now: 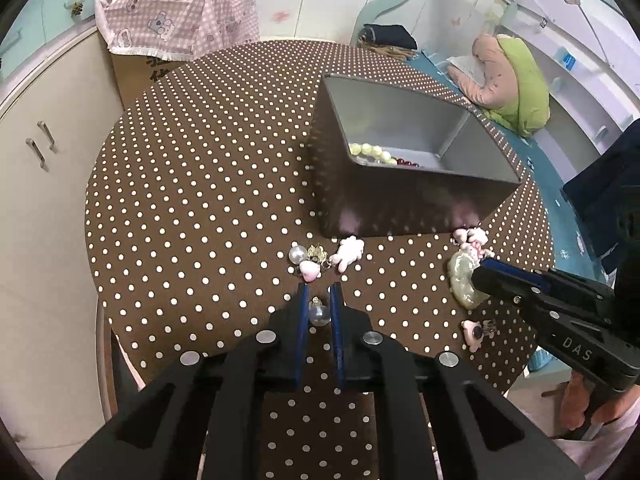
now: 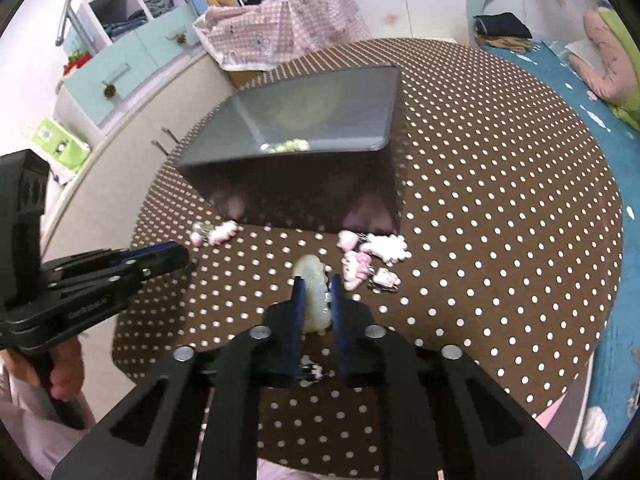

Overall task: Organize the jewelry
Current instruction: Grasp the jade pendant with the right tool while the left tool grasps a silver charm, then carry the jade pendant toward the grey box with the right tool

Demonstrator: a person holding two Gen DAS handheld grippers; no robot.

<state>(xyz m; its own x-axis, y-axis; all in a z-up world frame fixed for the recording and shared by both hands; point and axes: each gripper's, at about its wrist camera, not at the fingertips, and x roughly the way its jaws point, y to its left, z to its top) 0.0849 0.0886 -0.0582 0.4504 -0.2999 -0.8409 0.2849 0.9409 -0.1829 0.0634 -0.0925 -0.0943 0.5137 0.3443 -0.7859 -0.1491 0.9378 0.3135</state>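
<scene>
My left gripper (image 1: 320, 300) is shut on a clear glass bead charm (image 1: 319, 315) just above the dotted brown tablecloth (image 1: 200, 200). My right gripper (image 2: 317, 290) is shut on a pale green jade-like piece (image 2: 312, 272), which the left wrist view shows as a glossy green lump (image 1: 460, 280) under the right fingertips (image 1: 486, 274). Ahead of both stands a grey box with two compartments (image 1: 400, 204); a pale green bead bracelet (image 1: 368, 151) and red beads (image 1: 408, 164) lie in its left one. Loose pieces lie by the box: a pearl (image 1: 297, 255), a pink heart (image 1: 310, 272), a white-pink charm (image 1: 349, 254).
More pink charms (image 2: 372, 260) lie right of the right gripper, and one pink piece (image 1: 476, 334) sits near the table's front edge. A cream cabinet (image 1: 48, 160) stands to the left, a pink checked cloth over a carton (image 1: 176, 16) behind, a blue mat (image 2: 568, 80) to the right.
</scene>
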